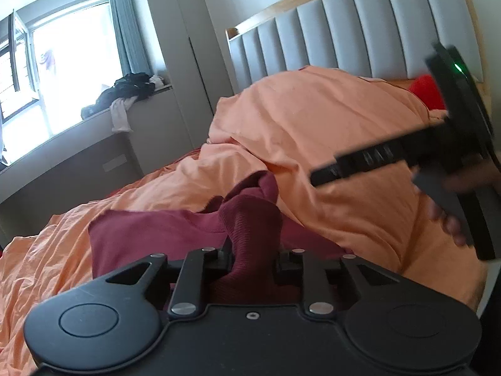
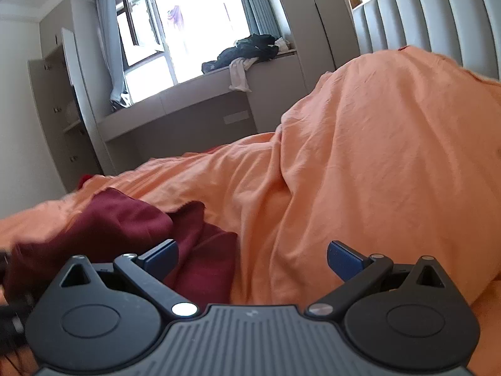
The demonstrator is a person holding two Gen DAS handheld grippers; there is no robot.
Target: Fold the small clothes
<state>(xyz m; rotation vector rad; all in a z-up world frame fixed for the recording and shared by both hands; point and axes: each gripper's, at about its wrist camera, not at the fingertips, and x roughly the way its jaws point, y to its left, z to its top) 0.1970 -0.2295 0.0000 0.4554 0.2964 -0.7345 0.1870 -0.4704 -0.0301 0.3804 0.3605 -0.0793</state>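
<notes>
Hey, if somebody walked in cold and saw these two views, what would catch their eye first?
Probably the big orange duvet, heaped high across the bed below the grey padded headboard. Next, the dark red garment lying on it in the foreground, a bunched fold of it between the fingers of the left gripper, while the right gripper stands open and empty. Farther back, dark clothes are piled on the sill of the bright window.

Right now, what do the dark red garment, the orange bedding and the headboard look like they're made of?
Dark red garment: soft knit, matte, judging by fine ribbing where it bunches between the left gripper fingers. Orange bedding: thin woven cloth, probably cotton; crisp creases, no sheen. Headboard: padded grey panels, smooth, fabric or faux leather, in a light wooden frame.
</notes>
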